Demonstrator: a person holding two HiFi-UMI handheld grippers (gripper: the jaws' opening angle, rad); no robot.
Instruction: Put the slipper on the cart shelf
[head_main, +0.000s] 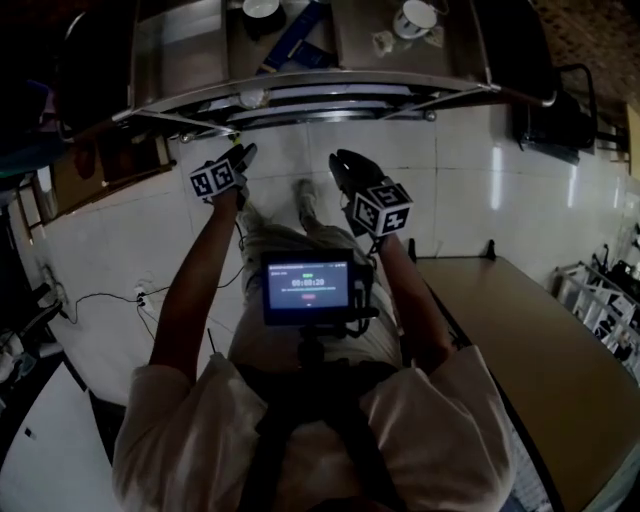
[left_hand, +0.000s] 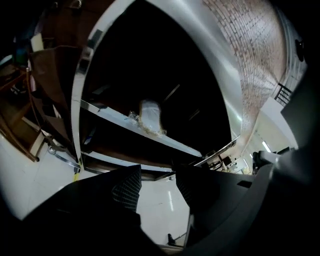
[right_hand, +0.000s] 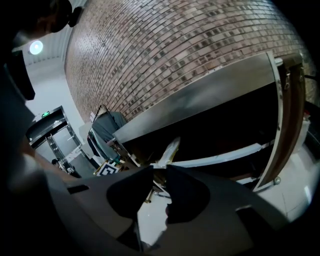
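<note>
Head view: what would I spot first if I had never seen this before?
Probably the two tools held out over the white floor, the left tool and the right tool, each carrying a black-and-white marker cube. Next, the glowing screen on the person's chest in the middle, and the shiny steel cart across the top with a white cup on it.

Cart (head_main: 300, 88) spans the upper frame in the head view and blocks the way forward. Its top deck is crowded: cup (head_main: 415, 18), bowl (head_main: 262, 8).

White floor (head_main: 290, 150) at centre, between cart and person, is open. Left gripper (head_main: 243, 156) and right gripper (head_main: 345, 165) hang over it, apart, with nothing between them.

Left gripper view: the bay above the middle shelf (left_hand: 175, 146) is dark and open. Slipper (left_hand: 151, 117) lies mid-shelf with room on either side. Cart post (left_hand: 80, 100) closes the left edge.

Head view, around the edges: table (head_main: 540, 340) lower right, chair (head_main: 550, 110) upper right, cables (head_main: 110, 298) on the floor at left.
</note>
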